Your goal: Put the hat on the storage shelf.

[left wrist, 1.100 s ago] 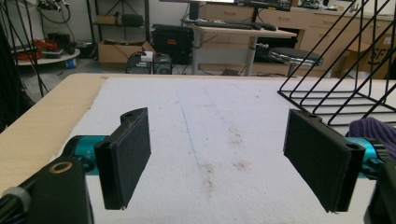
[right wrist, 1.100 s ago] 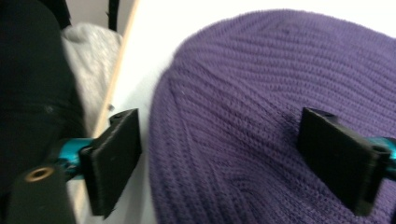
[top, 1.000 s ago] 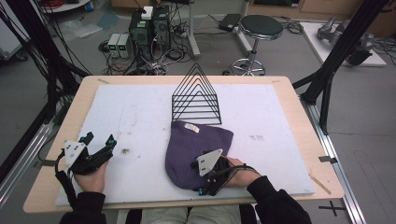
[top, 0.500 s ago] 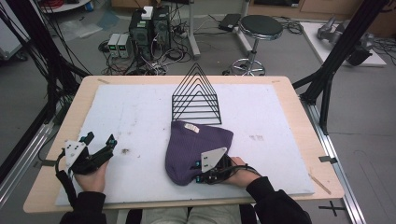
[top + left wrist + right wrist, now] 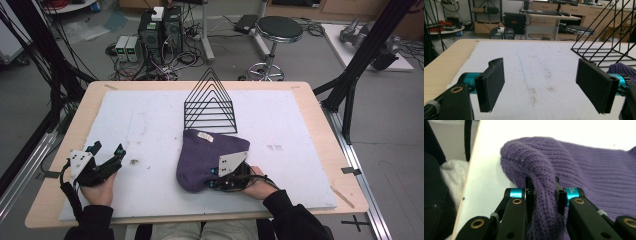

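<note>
A purple knitted hat (image 5: 205,157) lies flat on the white foam mat (image 5: 150,130), just in front of the black wire rack (image 5: 210,102). My right gripper (image 5: 214,183) is at the hat's near edge and is shut on a fold of that ribbed edge (image 5: 541,182), which bulges up between the jaws. My left gripper (image 5: 107,150) rests at the front left of the mat, open, with bare mat between its pads (image 5: 492,82). A bit of the hat (image 5: 621,70) and the rack (image 5: 606,47) show at the right of the left gripper view.
The wooden table (image 5: 320,130) edges the mat on all sides. Beyond the far edge are a round stool (image 5: 277,30), computer boxes (image 5: 160,27) and cables on the floor. Black frame posts (image 5: 360,65) stand at both sides.
The right gripper has shifted slightly left along the hat's near edge and stays clamped on it. The left gripper has not moved.
</note>
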Available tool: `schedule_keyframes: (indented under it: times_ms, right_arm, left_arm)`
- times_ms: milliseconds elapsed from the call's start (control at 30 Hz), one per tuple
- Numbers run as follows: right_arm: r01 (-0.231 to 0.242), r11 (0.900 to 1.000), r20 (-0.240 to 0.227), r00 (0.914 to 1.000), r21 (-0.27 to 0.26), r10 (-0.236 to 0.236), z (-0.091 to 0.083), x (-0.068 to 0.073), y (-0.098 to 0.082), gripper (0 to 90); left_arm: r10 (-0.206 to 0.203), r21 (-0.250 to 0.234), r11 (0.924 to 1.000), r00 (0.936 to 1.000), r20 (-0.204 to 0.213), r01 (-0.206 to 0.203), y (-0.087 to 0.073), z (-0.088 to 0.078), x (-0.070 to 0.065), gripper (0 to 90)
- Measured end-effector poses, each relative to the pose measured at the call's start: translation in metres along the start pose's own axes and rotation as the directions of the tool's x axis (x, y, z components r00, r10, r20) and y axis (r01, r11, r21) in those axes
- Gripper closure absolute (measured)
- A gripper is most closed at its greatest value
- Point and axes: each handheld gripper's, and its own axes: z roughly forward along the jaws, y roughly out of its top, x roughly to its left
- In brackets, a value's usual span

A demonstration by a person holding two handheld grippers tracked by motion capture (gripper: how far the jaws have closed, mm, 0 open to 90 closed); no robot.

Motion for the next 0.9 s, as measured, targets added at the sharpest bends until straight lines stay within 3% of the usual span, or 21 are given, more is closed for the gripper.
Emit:
schedule_keyframes:
  times_ms: [133,233,500,567,900]
  right_arm:
    - [-0.034,0.998,-0.003,0.9994,-0.047,0.034,-0.009,-0.005,0.001,79.0]
    - [-0.056,0.994,0.023,0.9980,-0.095,0.058,-0.016,-0.008,0.002,79.0]
    - [-0.058,0.983,0.066,0.9953,-0.174,0.070,-0.034,-0.017,0.013,78.8]
    - [-0.076,0.970,0.092,0.9907,-0.232,0.100,-0.046,-0.022,0.017,78.7]
    - [-0.104,0.937,0.124,0.9804,-0.333,0.153,-0.066,-0.034,0.021,78.3]
  left_arm:
    - [0.001,0.001,1.0000,1.0000,0.002,-0.001,0.000,0.000,0.000,23.3]
    - [0.004,0.002,1.0000,1.0000,0.004,-0.004,0.000,0.001,0.000,23.3]
    - [0.001,0.006,1.0000,0.9999,0.011,-0.001,0.000,0.002,-0.001,23.3]
    - [-0.003,0.010,1.0000,0.9999,0.013,0.003,-0.001,0.002,0.000,23.4]
    - [-0.001,0.008,1.0000,0.9998,0.020,0.000,-0.001,0.003,-0.001,23.4]
